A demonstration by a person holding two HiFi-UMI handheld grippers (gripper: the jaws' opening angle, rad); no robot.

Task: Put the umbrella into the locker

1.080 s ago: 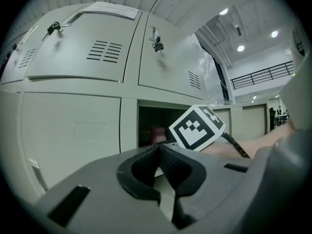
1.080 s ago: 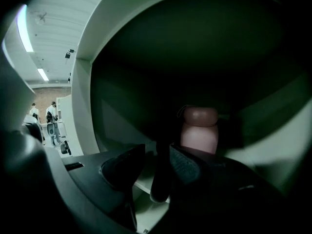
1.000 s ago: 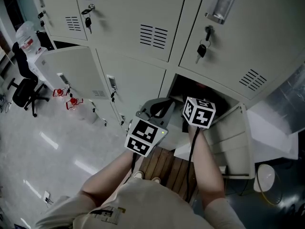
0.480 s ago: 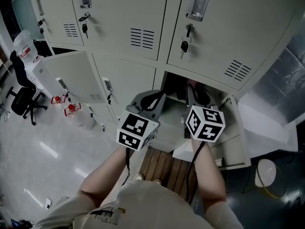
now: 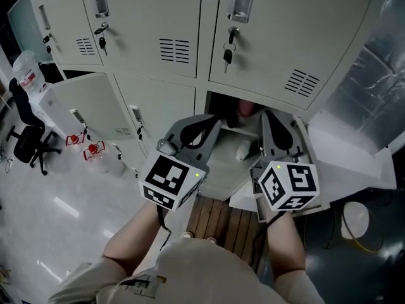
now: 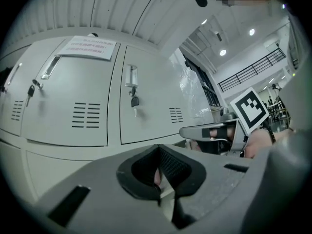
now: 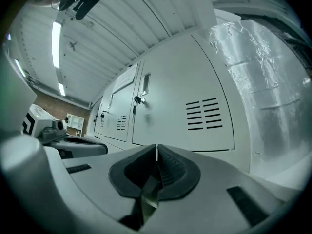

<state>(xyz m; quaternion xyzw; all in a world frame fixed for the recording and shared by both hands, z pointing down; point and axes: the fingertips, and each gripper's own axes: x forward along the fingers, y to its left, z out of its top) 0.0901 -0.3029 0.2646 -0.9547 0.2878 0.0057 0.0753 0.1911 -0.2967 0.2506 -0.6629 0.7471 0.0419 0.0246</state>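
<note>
Office floor, bank of pale grey lockers [image 5: 158, 18] ahead, one lower compartment [image 5: 218, 170] open in the middle, door [image 5: 243, 200] swung out to the right and mostly hidden behind the right tongs [image 5: 273, 122]. Right tongs at the compartment's right edge, pads pressed together, nothing between them. Left tongs [image 5: 201, 126] at the left edge, likewise pinched closed and empty. Umbrella [image 5: 243, 149] apparently inside: pale rounded end resting on the compartment floor, far of both tongs and between them, slightly nearer the right. Rest lost in the dark back, so long axis probably near-to-far, cannot confirm. Looks stowed. Judging next move as shutting the door; door on the right, so right hand nearer.
</note>
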